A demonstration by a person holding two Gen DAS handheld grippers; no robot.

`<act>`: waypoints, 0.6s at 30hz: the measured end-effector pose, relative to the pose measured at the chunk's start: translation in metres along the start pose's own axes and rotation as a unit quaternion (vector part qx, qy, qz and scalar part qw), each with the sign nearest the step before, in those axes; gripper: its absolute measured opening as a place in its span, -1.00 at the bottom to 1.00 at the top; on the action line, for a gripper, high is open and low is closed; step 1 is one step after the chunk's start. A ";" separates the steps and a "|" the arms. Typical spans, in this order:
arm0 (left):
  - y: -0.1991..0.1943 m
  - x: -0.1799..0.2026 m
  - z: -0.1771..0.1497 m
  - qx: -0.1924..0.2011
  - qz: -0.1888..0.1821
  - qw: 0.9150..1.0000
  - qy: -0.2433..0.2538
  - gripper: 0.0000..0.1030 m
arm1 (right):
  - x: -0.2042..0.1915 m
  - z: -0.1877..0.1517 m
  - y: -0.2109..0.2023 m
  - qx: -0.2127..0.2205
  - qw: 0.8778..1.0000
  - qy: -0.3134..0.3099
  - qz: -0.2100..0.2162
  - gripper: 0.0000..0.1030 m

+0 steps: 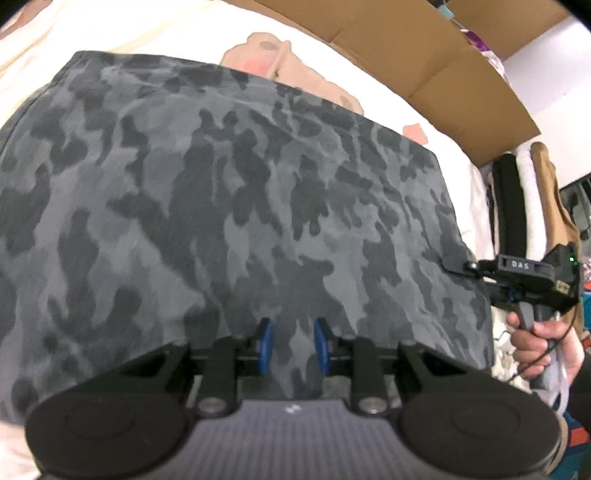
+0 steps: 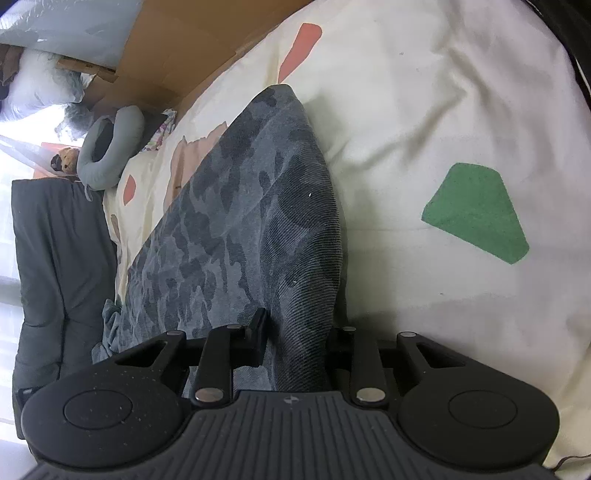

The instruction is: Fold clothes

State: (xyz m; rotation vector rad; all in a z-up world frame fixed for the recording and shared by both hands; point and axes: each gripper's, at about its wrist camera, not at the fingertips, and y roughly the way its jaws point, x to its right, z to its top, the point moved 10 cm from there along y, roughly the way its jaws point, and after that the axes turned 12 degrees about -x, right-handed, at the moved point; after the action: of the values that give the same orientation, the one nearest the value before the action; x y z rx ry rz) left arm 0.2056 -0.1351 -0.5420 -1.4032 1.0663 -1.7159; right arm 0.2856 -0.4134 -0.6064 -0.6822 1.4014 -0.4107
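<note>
Pinching camouflage garment (image 1: pixel 236 192) edges: left gripper (image 1: pixel 293 347) near hem, right gripper (image 2: pixel 295 343) side edge.

garment (image 1: pixel 221 192) on bedsheet (image 1: pixel 110 33), cardboard (image 1: pixel 424 55) behind

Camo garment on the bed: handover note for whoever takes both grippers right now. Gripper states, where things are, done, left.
Left gripper: blue pads apart, over the near edge of the camo garment; cloth lies between them, but a pinch cannot be confirmed.
Right gripper: clamped on the garment's side edge; cloth runs up between its fingers.
Garment lies spread flat on the cream patterned bedsheet, a cardboard box behind it.
Done: garment laid out in a roughly rectangular shape, right-side edge gripped.
Left: secure the left grip, then probably lift both and carry the near edge over to the far edge, and smooth.
</note>
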 end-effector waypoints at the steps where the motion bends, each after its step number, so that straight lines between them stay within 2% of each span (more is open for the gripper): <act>1: 0.002 0.000 0.004 0.000 0.002 1.000 -0.001 -0.51 | -0.002 0.000 -0.001 0.000 1.000 -0.005 0.000 -0.62; 4: 0.006 0.000 0.017 0.008 0.014 1.000 0.010 -0.51 | -0.013 0.001 -0.008 0.003 1.000 -0.024 0.006 -0.78; 10: 0.014 -0.003 0.039 0.024 0.033 0.999 0.009 -0.61 | -0.027 0.003 -0.013 -0.005 0.999 -0.048 0.001 -0.80; 18: 0.021 0.000 0.069 0.041 0.046 0.998 0.010 -0.61 | -0.038 0.001 -0.021 -0.008 0.998 -0.053 0.017 -0.83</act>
State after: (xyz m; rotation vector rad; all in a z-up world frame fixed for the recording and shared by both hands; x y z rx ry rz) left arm 0.2730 -0.1564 -0.5545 -1.2703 1.0429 -1.6908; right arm 0.2838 -0.4051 -0.5637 -0.6823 1.3145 -0.3318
